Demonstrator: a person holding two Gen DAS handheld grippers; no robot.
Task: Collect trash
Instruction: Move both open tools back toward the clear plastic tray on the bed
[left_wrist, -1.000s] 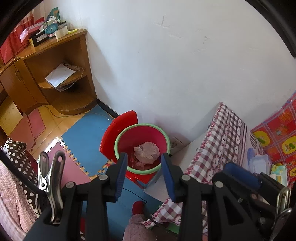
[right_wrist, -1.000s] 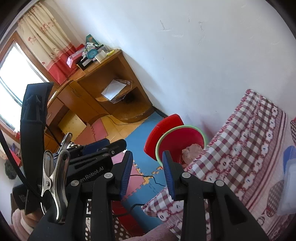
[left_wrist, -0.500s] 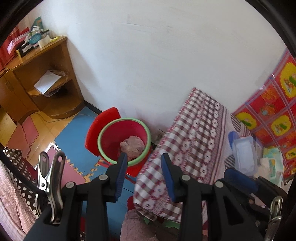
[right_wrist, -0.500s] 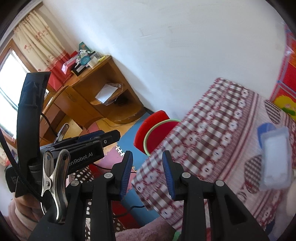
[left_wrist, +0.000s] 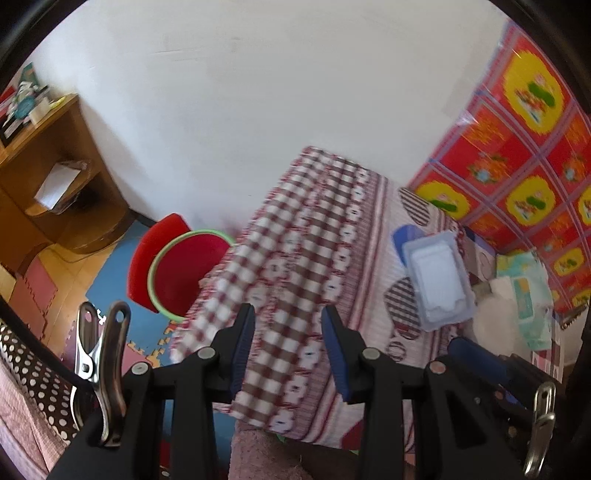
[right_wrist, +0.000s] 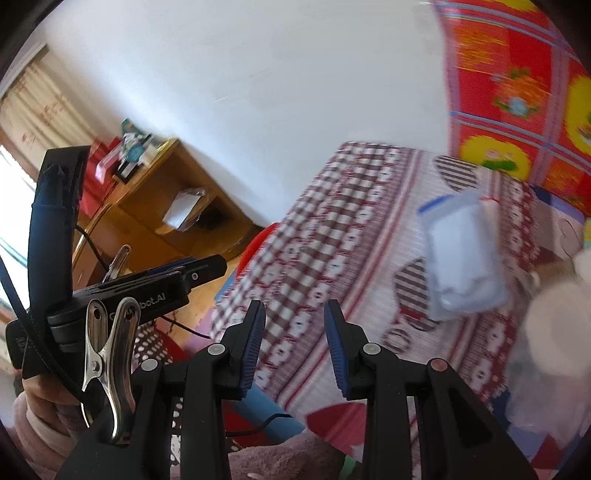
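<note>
My left gripper (left_wrist: 288, 347) hangs open and empty over the near edge of a table with a red-checked cloth (left_wrist: 295, 258). Left of the table on the floor stands a red bin with a green rim (left_wrist: 184, 273), partly hidden by the cloth. My right gripper (right_wrist: 295, 343) is open too, with nothing between its fingers, above the same cloth (right_wrist: 332, 240). A clear plastic box with white paper inside (left_wrist: 437, 277) lies on the table's right part, also blurred in the right wrist view (right_wrist: 461, 258). Crumpled white tissue (left_wrist: 491, 325) lies beside a wipes pack (left_wrist: 528, 295).
A wooden corner shelf (left_wrist: 55, 184) stands at the left against the white wall. Foam mats (left_wrist: 110, 277) cover the floor by the bin. A red and yellow patterned sheet (left_wrist: 517, 129) backs the table. A hand holds the other gripper (right_wrist: 147, 280) at the left.
Both views have swung right, from the red bin to the checked table. The bin has slid to the left and its contents are now hidden. The plastic box and tissue came into view.
</note>
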